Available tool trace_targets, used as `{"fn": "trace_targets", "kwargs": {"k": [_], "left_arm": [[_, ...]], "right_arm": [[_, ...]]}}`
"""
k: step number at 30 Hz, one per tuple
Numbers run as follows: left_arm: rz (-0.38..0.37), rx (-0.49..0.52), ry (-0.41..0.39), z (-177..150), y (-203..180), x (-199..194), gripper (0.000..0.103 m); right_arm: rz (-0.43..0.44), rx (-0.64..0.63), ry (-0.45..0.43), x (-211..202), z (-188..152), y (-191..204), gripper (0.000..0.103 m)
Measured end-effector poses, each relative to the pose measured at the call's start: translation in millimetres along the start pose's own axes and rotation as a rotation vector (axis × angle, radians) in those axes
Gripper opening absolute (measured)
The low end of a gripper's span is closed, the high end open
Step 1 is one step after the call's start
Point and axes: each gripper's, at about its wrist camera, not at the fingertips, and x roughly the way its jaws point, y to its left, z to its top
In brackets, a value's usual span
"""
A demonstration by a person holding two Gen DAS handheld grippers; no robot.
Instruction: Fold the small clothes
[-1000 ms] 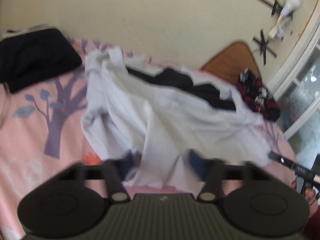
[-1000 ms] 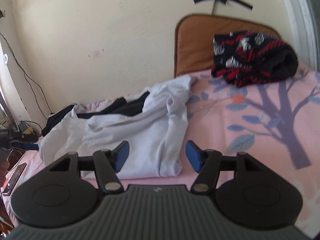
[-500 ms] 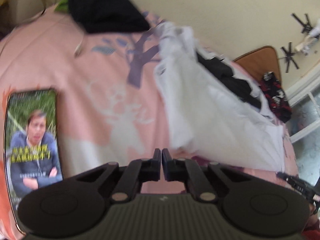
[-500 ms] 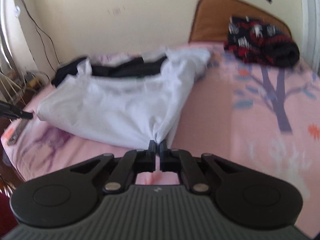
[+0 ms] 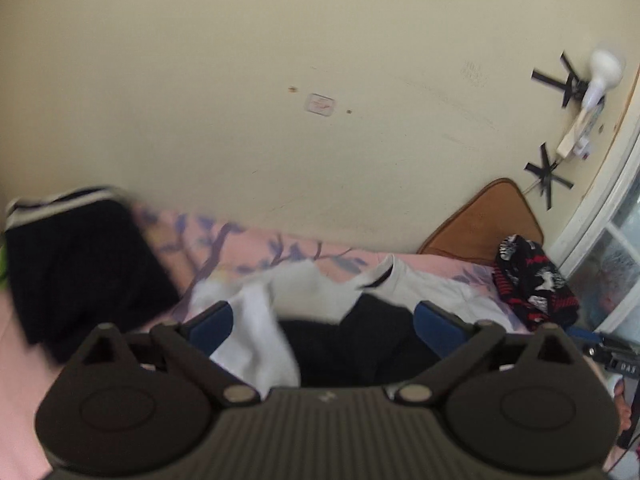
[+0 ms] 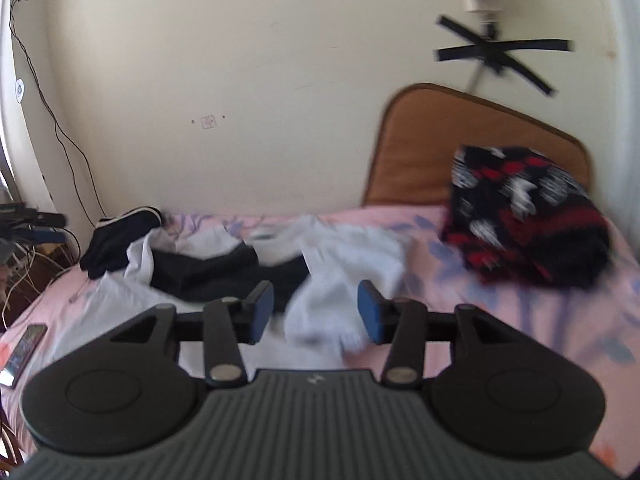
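Note:
A white garment [image 6: 344, 264] lies crumpled on the pink bed sheet [image 6: 500, 312], over a black garment [image 6: 208, 272]. In the left wrist view the white cloth [image 5: 260, 336] and the black cloth [image 5: 352, 344] lie right in front of my fingers. My left gripper [image 5: 322, 326] is open, with the cloth between its blue pads, not clamped. My right gripper [image 6: 316, 312] is open above the white garment's near edge.
A folded black garment with white stripes [image 5: 76, 268] lies at the left. A red, black and white folded piece [image 6: 524, 216] sits at the right by a brown cushion [image 6: 432, 148]. A phone [image 6: 22, 350] lies on the bed's left edge. The wall runs behind the bed.
Both grippers were shut half a second ago, the right one pinching the white garment's edge; both are now open. The white garment now lies bunched farther back over the black one.

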Motion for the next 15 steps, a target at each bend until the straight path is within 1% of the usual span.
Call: {"fn": "trace_targets", "kwargs": {"k": [1, 2, 3, 5, 7, 8, 9, 10, 11, 12, 13, 14, 15], "left_arm": [[0.026, 0.013, 0.02, 10.8, -5.5, 23.1, 0.1], [0.052, 0.014, 0.057, 18.7, -8.5, 52.9, 0.1], [0.063, 0.007, 0.098, 24.5, -8.8, 78.5, 0.1], [0.107, -0.006, 0.161, 31.8, -5.7, 123.7, 0.1], [0.143, -0.005, 0.215, 31.9, -0.3, 157.7, 0.098], [0.142, 0.0, 0.247, 29.1, 3.7, 170.4, 0.097], [0.137, 0.004, 0.274, 26.4, 5.5, 180.7, 0.092], [0.134, 0.006, 0.304, 23.5, 6.7, 191.0, 0.079], [0.13, 0.004, 0.33, 20.7, 7.4, 199.1, 0.067], [0.116, 0.0, 0.356, 18.3, 8.2, 206.3, 0.036], [0.107, -0.001, 0.366, 13.3, 9.4, 208.8, 0.017], [0.12, 0.013, 0.34, 11.5, 8.0, 207.4, 0.013], [0.112, 0.019, 0.332, 10.7, 7.1, 206.4, 0.004]], "right_arm": [[0.008, 0.006, 0.026, 26.1, 13.4, 1.3, 0.057], [0.018, 0.021, 0.056, 51.5, 24.9, 1.9, 0.06], [0.031, 0.045, 0.09, 76.8, 35.7, 1.7, 0.064], [0.039, 0.087, 0.144, 123.8, 53.6, 1.3, 0.066], [0.049, 0.101, 0.191, 168.0, 66.1, 4.7, 0.07], [0.05, 0.085, 0.199, 185.9, 70.6, 6.9, 0.071], [0.042, 0.048, 0.204, 199.9, 73.0, 13.5, 0.074], [0.037, 0.012, 0.214, 216.2, 75.4, 16.7, 0.079], [0.037, -0.02, 0.23, 231.3, 76.3, 19.0, 0.082], [0.03, -0.052, 0.25, 246.5, 75.9, 20.7, 0.083], [0.018, -0.076, 0.274, 259.3, 74.2, 20.9, 0.083], [0.015, -0.102, 0.302, 269.7, 70.5, 21.9, 0.083], [0.015, -0.136, 0.336, 281.0, 66.3, 22.9, 0.081]]}}
